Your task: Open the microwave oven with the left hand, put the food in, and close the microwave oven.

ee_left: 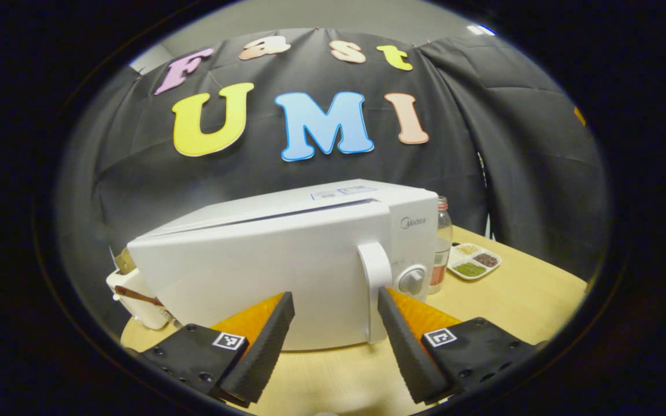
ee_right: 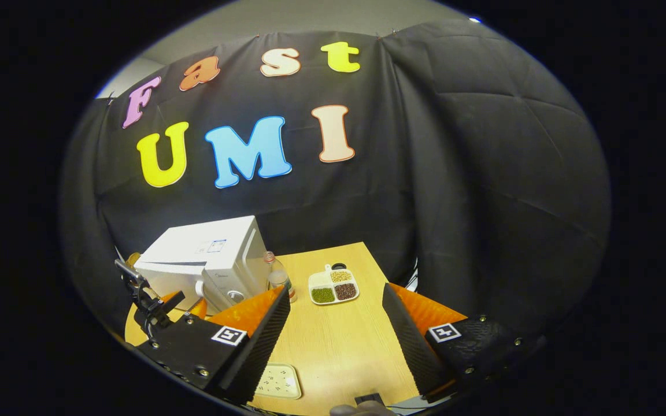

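Note:
The white microwave [ee_left: 287, 254] stands close ahead on the wooden table, its door slightly ajar with a gap along the top edge. My left gripper [ee_left: 336, 332] is open in front of the door. The door's vertical handle [ee_left: 374, 289] sits just inside the right finger's tip, and nothing is pressed between the fingers. In the right gripper view the microwave [ee_right: 206, 260] is at the far left with the left gripper [ee_right: 154, 306] before it. My right gripper [ee_right: 336, 335] hangs open over the table, holding nothing. A white divided dish of grains [ee_right: 333, 286] lies beyond it.
A clear bottle [ee_left: 441, 242] stands right of the microwave, with the divided dish [ee_left: 474, 261] past it. A white container with a brown stick [ee_left: 136, 294] sits at the microwave's left. A small white tray [ee_right: 275, 381] lies near the table's front edge.

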`<state>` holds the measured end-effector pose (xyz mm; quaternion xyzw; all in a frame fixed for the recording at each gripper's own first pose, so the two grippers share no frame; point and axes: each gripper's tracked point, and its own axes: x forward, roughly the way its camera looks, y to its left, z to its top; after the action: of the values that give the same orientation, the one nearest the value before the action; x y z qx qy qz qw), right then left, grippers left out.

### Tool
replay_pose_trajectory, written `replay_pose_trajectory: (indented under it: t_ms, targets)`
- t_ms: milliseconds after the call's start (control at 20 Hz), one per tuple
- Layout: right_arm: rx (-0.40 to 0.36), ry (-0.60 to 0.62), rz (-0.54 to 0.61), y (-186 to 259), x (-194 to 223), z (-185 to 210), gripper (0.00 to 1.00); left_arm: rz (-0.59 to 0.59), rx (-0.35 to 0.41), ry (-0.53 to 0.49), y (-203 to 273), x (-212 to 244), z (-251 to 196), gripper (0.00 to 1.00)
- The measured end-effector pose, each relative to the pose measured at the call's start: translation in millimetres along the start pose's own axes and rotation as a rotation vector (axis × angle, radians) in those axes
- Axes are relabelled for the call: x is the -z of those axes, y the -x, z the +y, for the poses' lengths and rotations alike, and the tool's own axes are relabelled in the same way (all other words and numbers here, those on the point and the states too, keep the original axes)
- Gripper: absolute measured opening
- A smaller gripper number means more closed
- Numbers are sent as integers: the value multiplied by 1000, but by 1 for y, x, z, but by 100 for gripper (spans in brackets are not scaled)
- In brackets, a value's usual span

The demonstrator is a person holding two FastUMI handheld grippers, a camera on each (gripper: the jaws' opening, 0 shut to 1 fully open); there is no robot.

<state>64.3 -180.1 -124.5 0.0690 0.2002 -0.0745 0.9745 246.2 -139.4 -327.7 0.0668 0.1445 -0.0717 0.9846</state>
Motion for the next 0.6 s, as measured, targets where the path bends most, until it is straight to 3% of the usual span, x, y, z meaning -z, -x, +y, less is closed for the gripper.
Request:
replay_pose_trajectory:
  t_ms: [100,150,200,400,450,550,600]
  targets:
    - [-1,-3,9,-2,3,-3,98,5,0,42,-1,4,-4,100]
    - [-1,-9,8,-2,3,-4,98,14,-11,49,1,9,0,94]
    - [-4,-15,15,-3,4,-5,98,17,-17,55,0,11,1,100]
    - [-8,-21,17,-2,5,-8,98,11,-30,72,-1,8,-3,100]
    - [-13,-19,17,-1,5,-7,98,11,-35,79,-3,9,-3,95]
    - [-18,-15,20,0,6,-5,98,12,-70,101,-11,8,0,100]
    - [-26,-14,25,1,7,-2,98,44,-43,128,-12,15,-11,96]
